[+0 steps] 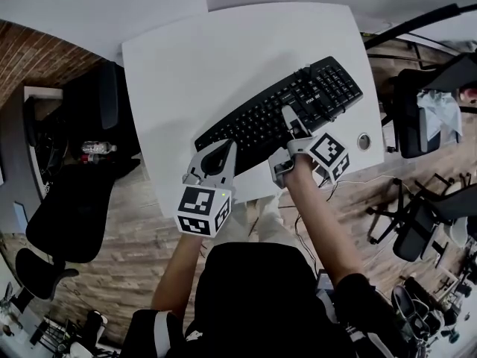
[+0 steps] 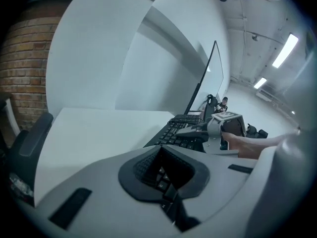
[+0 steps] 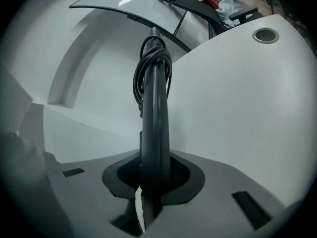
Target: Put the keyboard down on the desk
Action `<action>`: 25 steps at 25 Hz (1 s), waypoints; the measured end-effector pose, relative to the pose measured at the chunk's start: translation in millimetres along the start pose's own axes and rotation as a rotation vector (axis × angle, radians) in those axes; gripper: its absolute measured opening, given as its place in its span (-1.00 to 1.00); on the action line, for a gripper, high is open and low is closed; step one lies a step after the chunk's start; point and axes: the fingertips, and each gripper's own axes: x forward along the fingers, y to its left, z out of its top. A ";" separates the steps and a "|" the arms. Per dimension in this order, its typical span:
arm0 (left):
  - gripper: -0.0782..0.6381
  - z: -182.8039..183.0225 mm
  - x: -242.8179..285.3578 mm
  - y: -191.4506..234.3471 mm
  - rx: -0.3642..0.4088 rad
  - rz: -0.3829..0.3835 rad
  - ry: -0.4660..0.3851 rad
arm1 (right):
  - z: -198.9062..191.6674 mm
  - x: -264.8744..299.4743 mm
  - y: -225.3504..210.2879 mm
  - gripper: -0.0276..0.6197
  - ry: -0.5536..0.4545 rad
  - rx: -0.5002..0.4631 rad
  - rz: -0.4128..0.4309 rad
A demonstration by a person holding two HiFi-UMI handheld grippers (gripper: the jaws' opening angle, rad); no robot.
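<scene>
Head view shows the black keyboard (image 1: 283, 110) slanting across the white worktop (image 1: 186, 58), its near-left end pinched by the left gripper (image 1: 216, 155) and its near edge, further right, pinched by the right gripper (image 1: 292, 125). Right gripper view has the keyboard edge-on between the clamped jaws, its coiled cable (image 3: 148, 63) at the far end. Whether the keyboard rests on the worktop cannot be told.

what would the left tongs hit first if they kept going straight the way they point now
The left tongs are shut on the keyboard edge, so that lies in line first. Past it, the line slopes down toward the desk, probably the next thing met, though depth is unclear.
</scene>
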 end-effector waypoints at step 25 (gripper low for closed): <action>0.04 -80.2 18.8 -25.2 0.683 -0.049 0.351 | -13.3 17.9 -23.4 -0.62 0.033 0.126 -0.069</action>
